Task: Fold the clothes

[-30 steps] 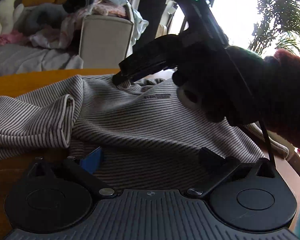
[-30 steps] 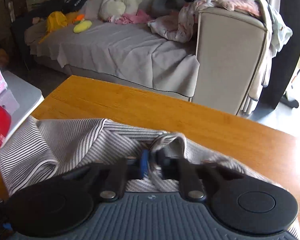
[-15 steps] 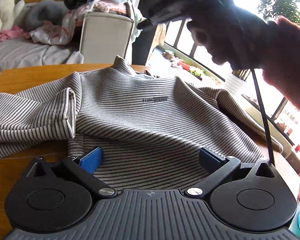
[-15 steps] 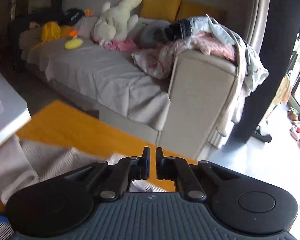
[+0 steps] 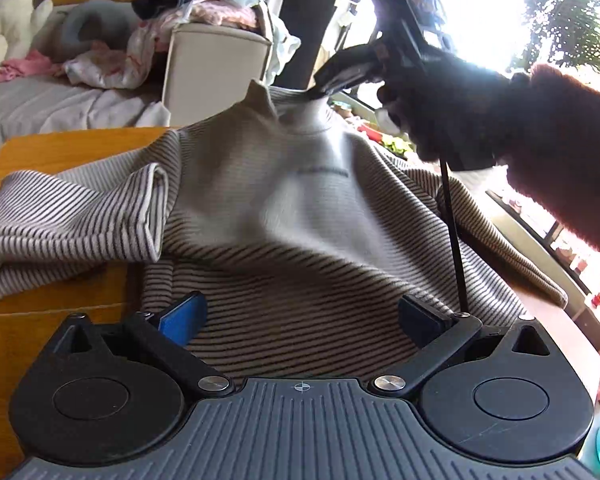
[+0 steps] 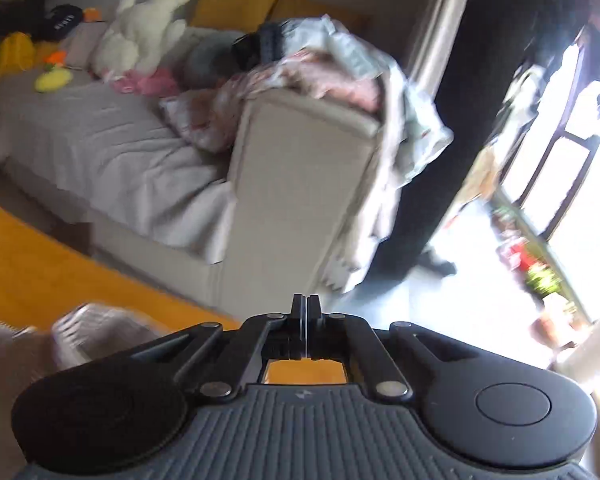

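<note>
Sweater (image 5: 300, 208) collar apparently pinched by right hand-held gripper (image 5: 320, 90), left hand-held gripper (image 5: 300, 316) spread wide over hem.

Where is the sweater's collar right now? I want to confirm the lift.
In the left wrist view, the collar is raised at upper centre, pinched by the right gripper, above the wooden table with the sofa arm behind it.

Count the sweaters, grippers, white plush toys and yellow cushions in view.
Sweater: 1
Grippers: 2, left and right
White plush: 1
Yellow cushions: 2, one beside the other
Total: 6
</note>
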Demonstrator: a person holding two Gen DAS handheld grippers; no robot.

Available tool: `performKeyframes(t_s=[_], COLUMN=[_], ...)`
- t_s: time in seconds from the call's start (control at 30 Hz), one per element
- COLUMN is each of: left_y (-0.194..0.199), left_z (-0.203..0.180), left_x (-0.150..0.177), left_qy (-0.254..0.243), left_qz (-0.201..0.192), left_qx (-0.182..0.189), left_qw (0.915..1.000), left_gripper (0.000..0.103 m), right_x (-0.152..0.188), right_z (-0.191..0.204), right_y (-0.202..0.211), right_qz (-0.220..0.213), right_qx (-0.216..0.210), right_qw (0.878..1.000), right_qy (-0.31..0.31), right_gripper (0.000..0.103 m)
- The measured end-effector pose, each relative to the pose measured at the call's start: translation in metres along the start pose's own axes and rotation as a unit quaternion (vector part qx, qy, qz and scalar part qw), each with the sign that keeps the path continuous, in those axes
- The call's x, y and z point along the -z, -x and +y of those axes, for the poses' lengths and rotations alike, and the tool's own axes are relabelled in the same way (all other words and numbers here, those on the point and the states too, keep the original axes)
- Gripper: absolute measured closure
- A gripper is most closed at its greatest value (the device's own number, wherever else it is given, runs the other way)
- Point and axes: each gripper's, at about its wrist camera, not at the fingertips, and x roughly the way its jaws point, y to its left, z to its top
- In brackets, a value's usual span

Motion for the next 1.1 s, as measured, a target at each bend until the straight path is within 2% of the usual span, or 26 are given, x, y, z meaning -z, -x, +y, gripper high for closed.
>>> performKeyframes(t_s=[0.03, 0.17, 0.2, 0.3, 0.33, 0.37, 0.5, 0.6, 0.67, 0.73, 0.77, 0.83, 0.93, 1.0, 1.1], left_y=[0.000, 0.000, 0.000, -0.001, -0.001, -0.001, -0.001, 0.000, 0.001, 0.002, 0.002, 0.002, 0.003, 0.003, 0.004], left_z=[0.000, -0.001, -0.001, -0.003, -0.003, -0.004, -0.005, -0.005, -0.006, -0.009, -0.011, -0.014, -0.017, -0.017, -0.017], left_x=[0.000, 0.000, 0.000, 0.000, 0.000, 0.000, 0.000, 0.001, 0.002, 0.003, 0.003, 0.005, 0.006, 0.006, 0.007], left_qy=[0.001, 0.000, -0.001, -0.004, -0.004, -0.005, -0.004, 0.002, 0.003, -0.002, -0.006, -0.013, -0.016, -0.015, -0.013], left_qz=[0.000, -0.001, 0.000, 0.000, 0.000, 0.000, -0.002, -0.005, -0.006, -0.004, -0.003, -0.001, 0.000, 0.000, 0.000], left_qx=[0.000, -0.005, -0.007, -0.013, -0.015, -0.017, -0.031, -0.043, -0.052, -0.064, -0.069, -0.079, -0.087, -0.089, -0.090], left_qw=[1.0000, 1.0000, 1.0000, 0.9999, 0.9999, 0.9998, 0.9995, 0.9991, 0.9986, 0.9980, 0.9976, 0.9968, 0.9961, 0.9959, 0.9958], left_gripper=[0.000, 0.000, 0.000, 0.000, 0.000, 0.000, 0.000, 0.000, 0.000, 0.000, 0.000, 0.000, 0.000, 0.000, 0.000], right_x=[-0.003, 0.013, 0.022, 0.060, 0.077, 0.092, 0.153, 0.209, 0.249, 0.287, 0.306, 0.343, 0.373, 0.382, 0.390], right_z=[-0.003, -0.039, -0.043, -0.064, -0.076, -0.087, -0.130, -0.154, -0.167, -0.178, -0.182, -0.190, -0.190, -0.189, -0.188], right_y=[-0.001, 0.021, 0.032, 0.082, 0.103, 0.121, 0.188, 0.225, 0.239, 0.246, 0.247, 0.243, 0.227, 0.218, 0.201], right_qz=[-0.012, 0.005, 0.004, 0.013, 0.019, 0.023, 0.040, 0.062, 0.080, 0.093, 0.095, 0.098, 0.097, 0.094, 0.099], right_qx=[0.027, -0.034, -0.041, -0.064, -0.071, -0.071, -0.060, -0.041, -0.039, -0.047, -0.056, -0.083, -0.119, -0.115, -0.100], right_qw=[0.999, 0.998, 0.998, 0.995, 0.992, 0.989, 0.973, 0.953, 0.924, 0.886, 0.862, 0.802, 0.727, 0.701, 0.680], right_qy=[0.017, -0.049, -0.047, -0.073, -0.101, -0.125, -0.218, -0.293, -0.371, -0.452, -0.494, -0.583, -0.670, -0.697, -0.720], right_gripper=[0.101, 0.099, 0.098, 0.082, 0.071, 0.065, 0.064, 0.064, 0.064, 0.064, 0.064, 0.064, 0.064, 0.064, 0.064])
